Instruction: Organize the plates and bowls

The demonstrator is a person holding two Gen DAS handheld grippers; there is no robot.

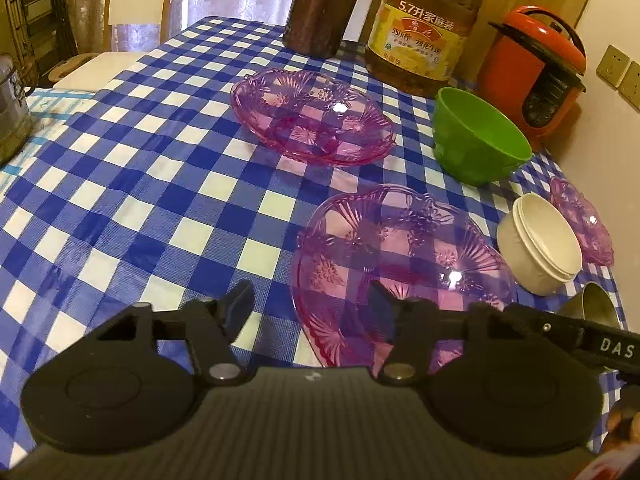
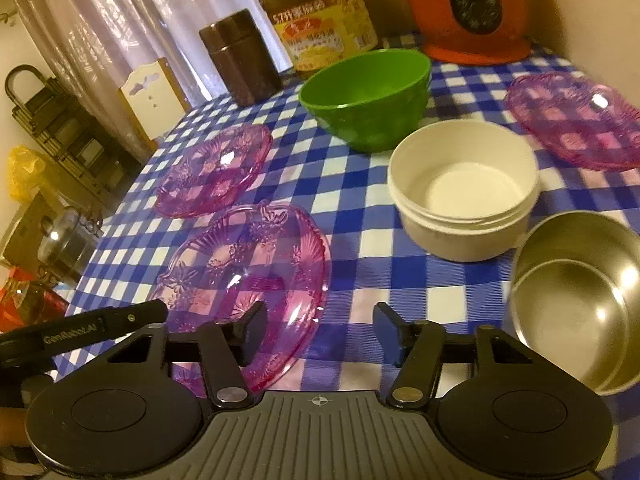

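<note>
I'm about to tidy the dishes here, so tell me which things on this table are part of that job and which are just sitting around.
Belong to the job:
near pink glass plate
far pink glass plate
third pink glass plate
green plastic bowl
white plastic bowl
steel bowl

Just lying about:
brown canister
yellow-labelled oil jug
orange rice cooker
</note>
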